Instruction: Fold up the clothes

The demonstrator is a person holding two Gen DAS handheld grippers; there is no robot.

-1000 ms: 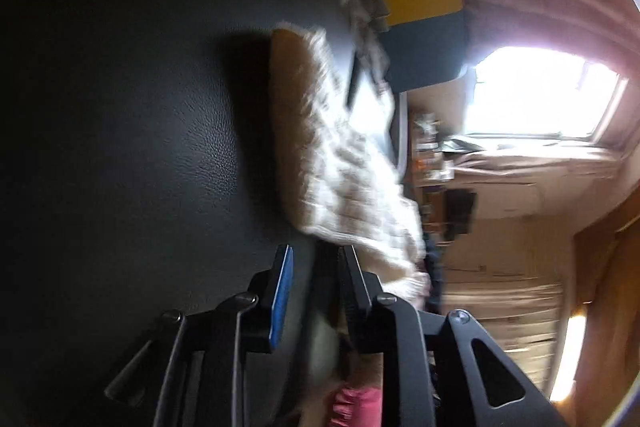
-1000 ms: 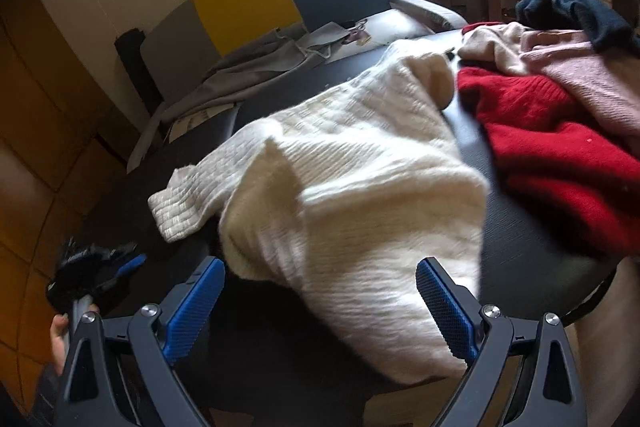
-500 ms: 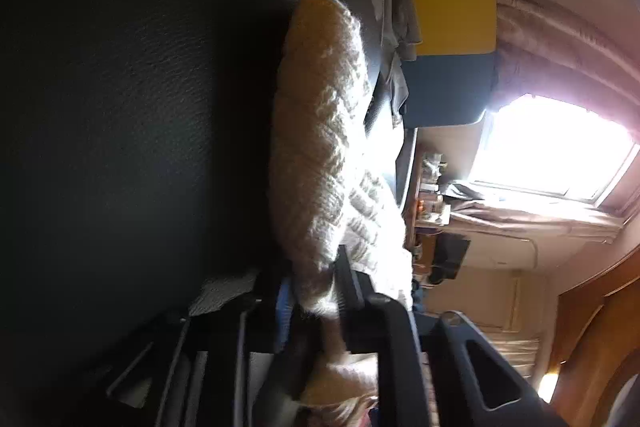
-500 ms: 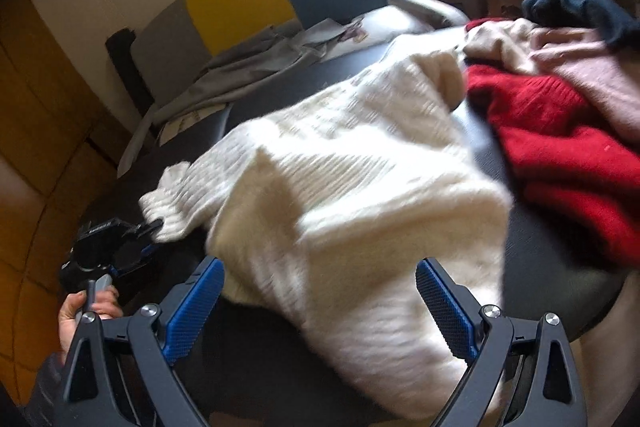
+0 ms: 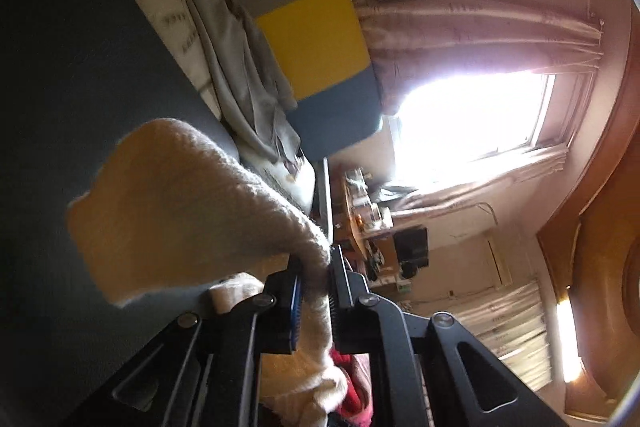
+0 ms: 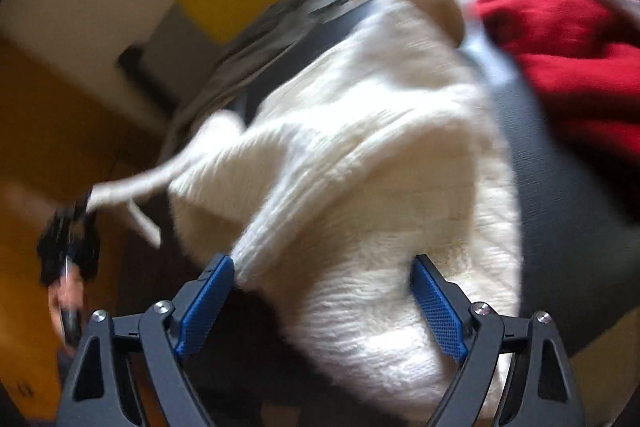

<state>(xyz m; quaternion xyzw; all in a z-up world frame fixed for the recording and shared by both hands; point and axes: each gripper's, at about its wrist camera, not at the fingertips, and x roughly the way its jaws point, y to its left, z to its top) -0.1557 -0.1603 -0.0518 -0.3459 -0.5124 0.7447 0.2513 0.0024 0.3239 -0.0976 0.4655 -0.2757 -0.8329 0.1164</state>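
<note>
Your left hand-held gripper [image 5: 315,287] was clenched on the sweater [image 6: 360,155] sleeve [image 5: 192,207], lifted off the bench [image 6: 568,219]. Your right hand-held gripper [image 6: 322,303] gaped wide over the sweater, beside the red knit [image 6: 568,55].

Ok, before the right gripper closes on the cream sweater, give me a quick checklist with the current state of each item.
1. Left gripper clamped on the cream sweater sleeve: ok, knit is pinched between its fingers.
2. Right gripper open: ok, jaws wide apart.
3. Fabric between the right fingers: ok, the sweater's near edge lies in the gap.
4. Only one layer in that gap: cannot tell, the view is blurred and the knit is bunched.
5. Red sweater clear of the grasp: ok, it lies off to the right on the dark table.
6. Sleeve free of snags: cannot tell.
</note>
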